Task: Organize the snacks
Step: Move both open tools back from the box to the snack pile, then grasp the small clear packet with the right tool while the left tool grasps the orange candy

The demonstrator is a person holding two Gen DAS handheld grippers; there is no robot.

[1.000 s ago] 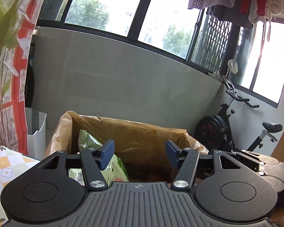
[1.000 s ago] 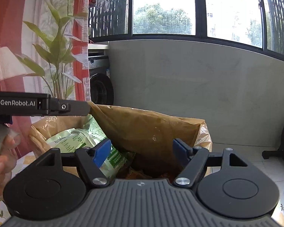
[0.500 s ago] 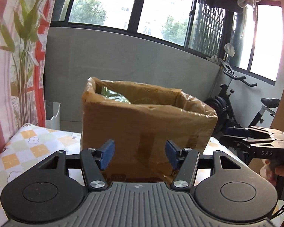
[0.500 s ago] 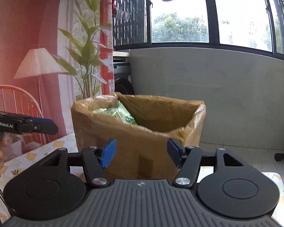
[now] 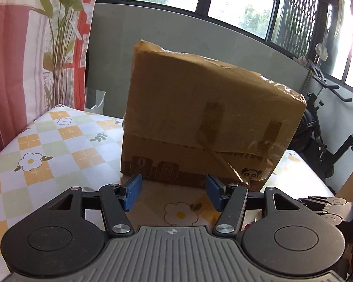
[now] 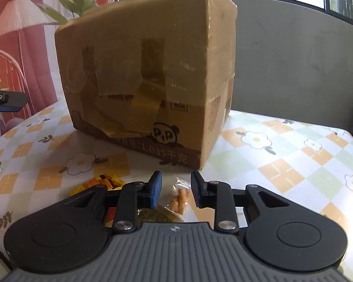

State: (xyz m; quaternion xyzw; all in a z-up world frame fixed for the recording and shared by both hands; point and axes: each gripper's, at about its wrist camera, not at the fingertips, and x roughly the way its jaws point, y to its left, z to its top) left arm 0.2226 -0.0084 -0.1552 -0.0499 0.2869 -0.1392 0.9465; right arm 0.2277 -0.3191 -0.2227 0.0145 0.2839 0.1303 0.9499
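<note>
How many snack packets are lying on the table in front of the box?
2 that I can make out: a clear packet of orange bites between the right gripper jaws, and a yellow packet left of it. More may hide under the gripper.

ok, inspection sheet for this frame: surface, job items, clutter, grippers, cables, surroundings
Surface: checked floral tablecloth.
Job's things: taped cardboard box standing on it; clear snack packet and yellow snack packets in front of the box.
Clutter: nothing seen.
Grippers: left gripper open, nothing between its fingers; right gripper has just been closing, the clear packet between its fingers, pads not yet on it.
Cables: nothing seen.
Surroundings: windows, printed curtain, exercise bike.
</note>
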